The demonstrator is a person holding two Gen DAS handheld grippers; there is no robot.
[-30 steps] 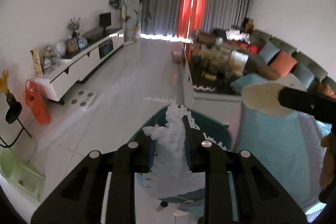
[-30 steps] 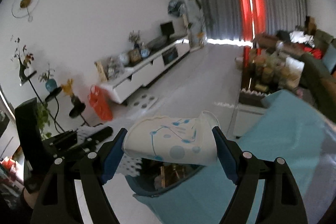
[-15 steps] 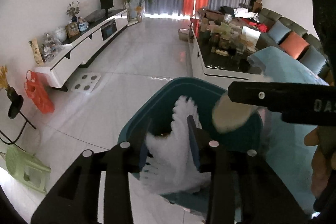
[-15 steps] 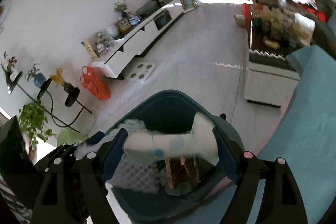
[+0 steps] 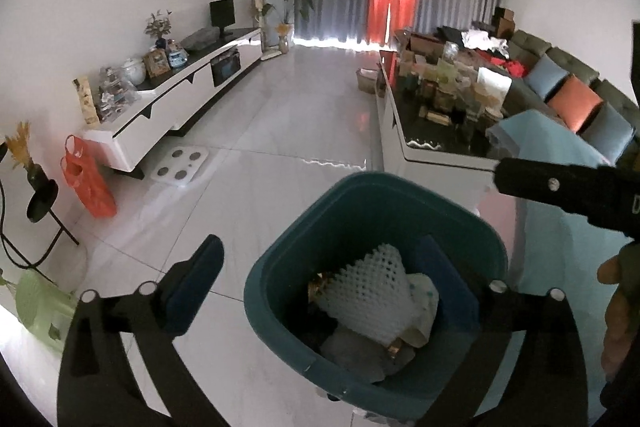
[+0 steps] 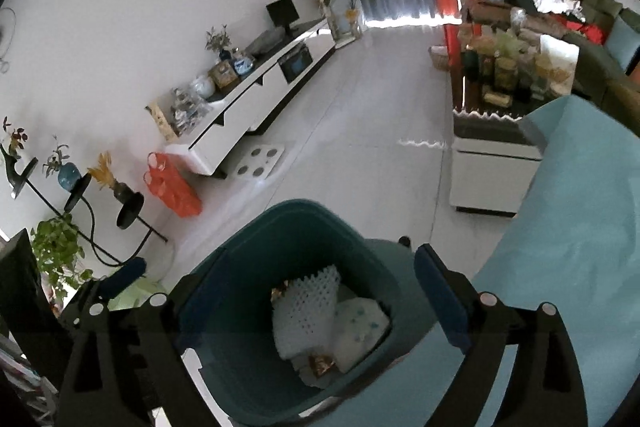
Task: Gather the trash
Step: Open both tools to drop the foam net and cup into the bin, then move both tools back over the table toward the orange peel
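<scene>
bin point(image 5: 280, 291): directly under both claws, by the blue table's point(image 6: 580, 227) edge
left claw point(image 5: 332, 287): just sprang wide, empty; foam net point(image 5: 372, 291) dropped inside
right claw point(image 6: 320, 307): opening, empty; cup point(image 6: 360, 327) lies beside net

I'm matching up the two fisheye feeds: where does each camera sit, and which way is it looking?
Left wrist view: on the left hand-held gripper, angled down into the teal bin; its open fingers, the right gripper's finger and a hand show.
Right wrist view: on the right hand-held gripper, looking down into the bin; its open fingers and the left gripper's fingertip show.
Shared: bin, white foam net, dotted paper cup, TV cabinet.
</scene>
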